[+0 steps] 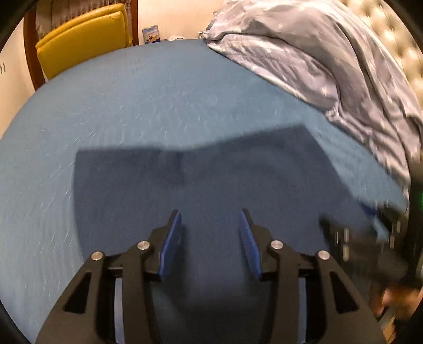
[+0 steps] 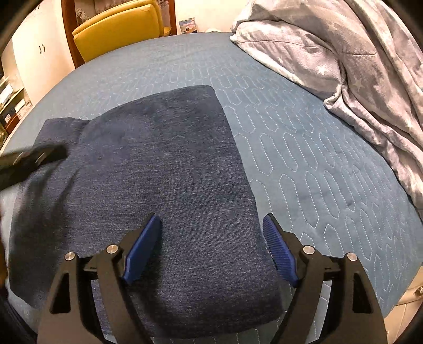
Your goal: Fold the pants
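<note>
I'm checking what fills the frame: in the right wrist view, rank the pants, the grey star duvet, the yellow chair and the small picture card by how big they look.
1. pants, though nearness to the camera inflates them
2. grey star duvet
3. yellow chair
4. picture card

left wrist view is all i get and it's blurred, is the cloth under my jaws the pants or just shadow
Observer: It's the pants, dark denim, lying flat on the blue bedspread, as the right wrist view shows sharply.
Operator: folded at all
Observer: One layer lies over another; a lower piece pokes out at the far left.
Operator: right gripper holding anything
Observer: No. The right gripper is open, one pad over the denim, the other over the pants' right edge.
</note>
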